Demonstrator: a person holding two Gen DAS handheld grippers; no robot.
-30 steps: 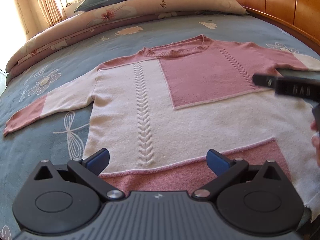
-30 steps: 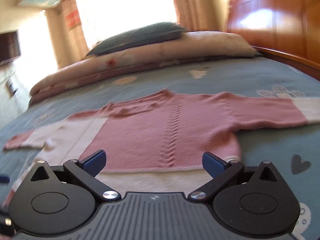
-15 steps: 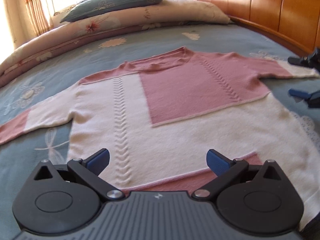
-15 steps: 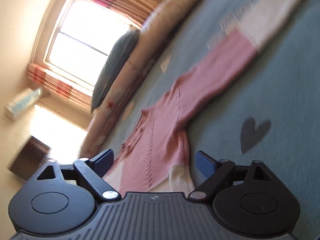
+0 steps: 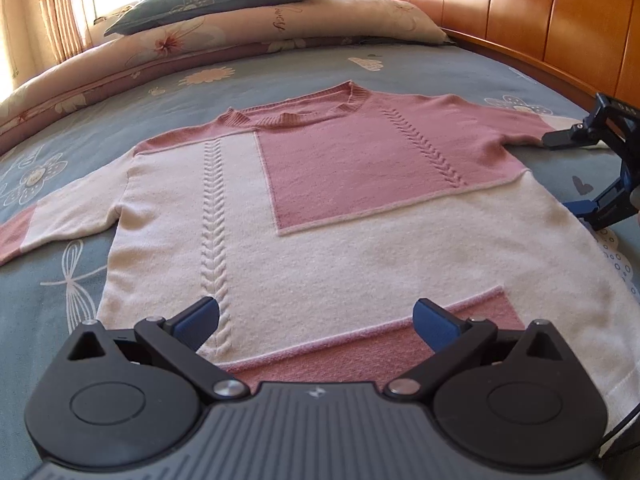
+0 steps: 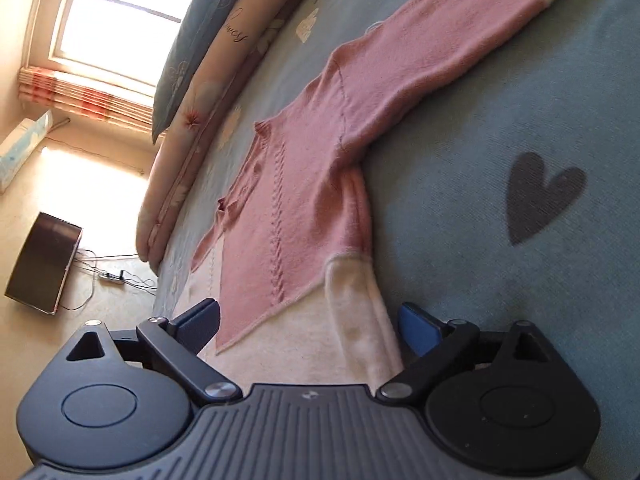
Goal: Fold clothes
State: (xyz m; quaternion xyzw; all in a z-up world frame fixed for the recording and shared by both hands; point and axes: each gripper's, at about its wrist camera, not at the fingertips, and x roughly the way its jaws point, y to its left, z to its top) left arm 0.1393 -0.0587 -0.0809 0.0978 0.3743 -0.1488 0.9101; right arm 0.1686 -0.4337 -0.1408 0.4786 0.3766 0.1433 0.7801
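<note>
A pink and cream knit sweater (image 5: 320, 208) lies flat, front up, sleeves spread, on the blue flowered bedspread (image 5: 60, 280). My left gripper (image 5: 316, 316) hovers open over the sweater's pink hem band, with nothing between its fingers. My right gripper (image 5: 566, 174) is at the sweater's right side below the armpit, rolled onto its side. In the right wrist view my right gripper (image 6: 310, 314) has its jaws opening. The cream side edge of the sweater (image 6: 360, 312) lies between the fingers, and the pads do not press on it.
Stacked pillows (image 5: 248, 28) lie at the bed's far side under a curtained window. A wooden headboard (image 5: 520, 20) runs along the right. On the floor beside the bed stand a dark box (image 6: 44, 264) and loose cables (image 6: 112, 276).
My right gripper has swung right to the sweater's side below the sleeve and rolled onto its side. The left gripper has tilted slightly and stays over the hem. The sweater has not moved.
</note>
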